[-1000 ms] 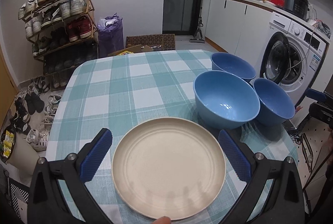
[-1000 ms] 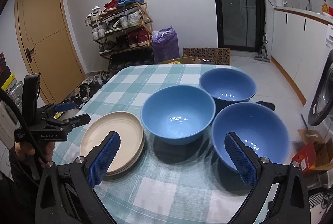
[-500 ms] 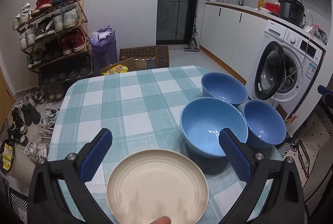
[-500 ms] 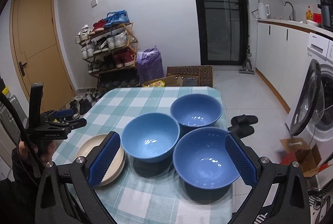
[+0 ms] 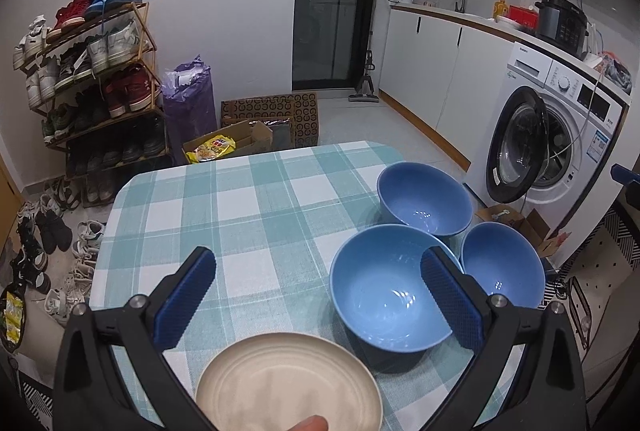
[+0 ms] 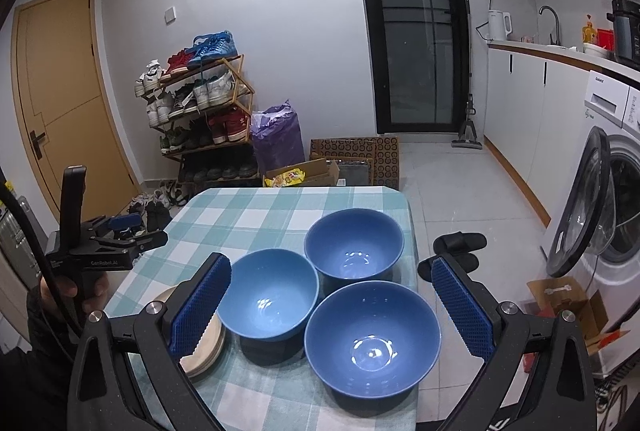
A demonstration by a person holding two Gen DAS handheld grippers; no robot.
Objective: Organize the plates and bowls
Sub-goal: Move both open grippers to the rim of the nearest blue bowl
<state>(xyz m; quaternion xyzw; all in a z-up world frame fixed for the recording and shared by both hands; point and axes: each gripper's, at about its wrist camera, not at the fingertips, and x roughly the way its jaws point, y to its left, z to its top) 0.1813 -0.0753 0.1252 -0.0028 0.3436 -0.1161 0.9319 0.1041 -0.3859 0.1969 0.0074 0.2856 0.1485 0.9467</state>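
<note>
A stack of cream plates (image 5: 288, 383) (image 6: 202, 347) sits at the near left corner of the checked table (image 5: 240, 215) (image 6: 248, 207). Three empty blue bowls stand clustered to its right: a near-left bowl (image 5: 390, 295) (image 6: 268, 295), a far bowl (image 5: 424, 197) (image 6: 354, 251) and a near-right bowl (image 5: 502, 263) (image 6: 372, 335). My left gripper (image 5: 318, 259) (image 6: 140, 231) hangs open above and behind the plates, holding nothing. Open too, my right gripper (image 6: 330, 263) hovers back from the bowls, nothing between its pads.
A shoe rack (image 5: 92, 79) and loose shoes stand left of the table. Cardboard boxes (image 5: 272, 119) and a purple bag (image 5: 190, 103) lie beyond the far edge. On the right, a washing machine (image 5: 560, 135) has its door open, and slippers (image 6: 460, 245) lie on the floor.
Both grippers have drawn back and up from the table, so plates and bowls look smaller and lower. Nothing on the table has moved, and both grippers stay open.
</note>
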